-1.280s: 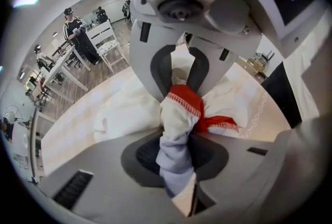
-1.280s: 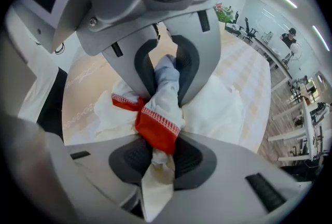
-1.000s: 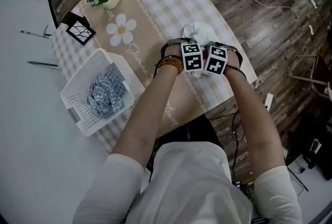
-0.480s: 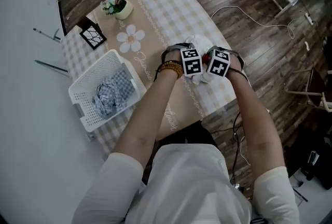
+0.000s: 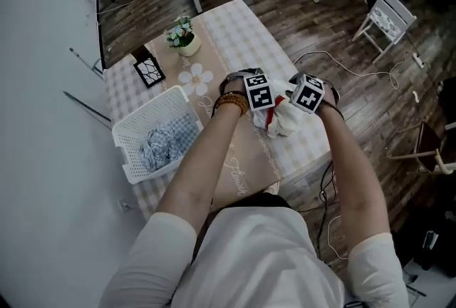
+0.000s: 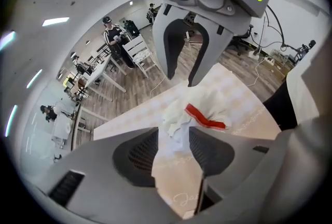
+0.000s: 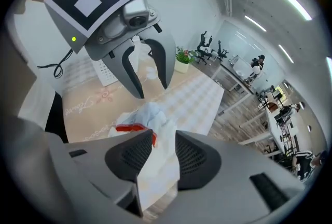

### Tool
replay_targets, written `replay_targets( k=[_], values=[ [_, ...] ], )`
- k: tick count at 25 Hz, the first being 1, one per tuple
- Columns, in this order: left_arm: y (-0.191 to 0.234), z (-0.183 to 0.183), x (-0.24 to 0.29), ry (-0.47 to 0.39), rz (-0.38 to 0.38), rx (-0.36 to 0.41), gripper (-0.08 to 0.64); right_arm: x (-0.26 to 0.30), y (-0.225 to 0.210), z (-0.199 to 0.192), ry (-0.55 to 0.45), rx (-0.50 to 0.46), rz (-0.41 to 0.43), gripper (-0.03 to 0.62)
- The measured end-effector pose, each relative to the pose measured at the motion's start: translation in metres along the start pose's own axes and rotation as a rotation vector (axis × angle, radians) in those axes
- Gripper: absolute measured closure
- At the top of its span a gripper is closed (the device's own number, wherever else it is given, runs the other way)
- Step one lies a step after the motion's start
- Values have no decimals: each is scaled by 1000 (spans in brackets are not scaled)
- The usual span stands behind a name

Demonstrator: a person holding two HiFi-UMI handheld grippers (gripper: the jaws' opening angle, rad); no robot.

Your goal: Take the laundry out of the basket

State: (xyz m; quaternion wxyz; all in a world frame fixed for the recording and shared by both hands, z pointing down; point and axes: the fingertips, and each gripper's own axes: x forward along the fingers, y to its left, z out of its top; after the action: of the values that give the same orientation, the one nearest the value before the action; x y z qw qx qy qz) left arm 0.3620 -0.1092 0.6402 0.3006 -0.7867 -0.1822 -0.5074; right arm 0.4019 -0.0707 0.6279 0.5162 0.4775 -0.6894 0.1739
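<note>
1. As the white garment (image 5: pixel 279 120) is released onto the worktop (image 5: pixel 235 36), left claw (image 6: pixel 174 150) is opening round it; right claw (image 7: pixel 165 153), part-spread, seemingly not pressing.
2. Next: fetch checked cloth (image 5: pixel 167 145) from basket (image 5: pixel 153 103).

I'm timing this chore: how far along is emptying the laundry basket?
Done: a white cloth with red trim lies on the table, out of the basket. In hand: left tongs, jaws opening, and right tongs each straddle it. Remaining: a checked cloth inside the basket.
</note>
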Motion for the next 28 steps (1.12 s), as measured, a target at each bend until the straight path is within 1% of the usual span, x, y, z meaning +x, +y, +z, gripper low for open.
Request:
replay_targets(
  k=[2, 4, 7, 10, 12, 14, 17, 21, 23, 24, 25, 28],
  values=[
    [8, -10, -15, -10, 35, -41, 344, 0, 1, 19, -32, 4, -11, 426],
    [15, -29, -31, -18, 71, -98, 342, 3, 7, 43, -67, 13, -9, 426],
    [22, -74, -60, -28, 126, -223, 343, 12, 19, 97, -155, 26, 11, 426],
    [21, -134, -97, -28, 183, -380, 343, 25, 38, 160, -217, -32, 46, 428],
    [17, -173, -125, -40, 227, -495, 342, 30, 54, 204, -270, -48, 75, 428],
    [11, -212, -154, -63, 277, -618, 344, 30, 70, 249, -346, -23, 111, 428],
    [0, -272, -195, -111, 370, -803, 343, 29, 96, 314, -466, 40, 176, 428],
    [-18, -342, -248, -223, 558, -1029, 344, 24, 132, 387, -604, 85, 251, 428],
    [-26, -363, -271, -301, 649, -1116, 344, 18, 147, 411, -660, 88, 268, 428],
    [-29, -369, -283, -344, 697, -1141, 349, 15, 154, 421, -686, 82, 271, 430],
    [-32, -371, -297, -390, 748, -1152, 370, 11, 160, 429, -710, 68, 269, 430],
    [-39, -366, -336, -534, 878, -1142, 406, -7, 183, 446, -785, 15, 260, 431]
  ],
)
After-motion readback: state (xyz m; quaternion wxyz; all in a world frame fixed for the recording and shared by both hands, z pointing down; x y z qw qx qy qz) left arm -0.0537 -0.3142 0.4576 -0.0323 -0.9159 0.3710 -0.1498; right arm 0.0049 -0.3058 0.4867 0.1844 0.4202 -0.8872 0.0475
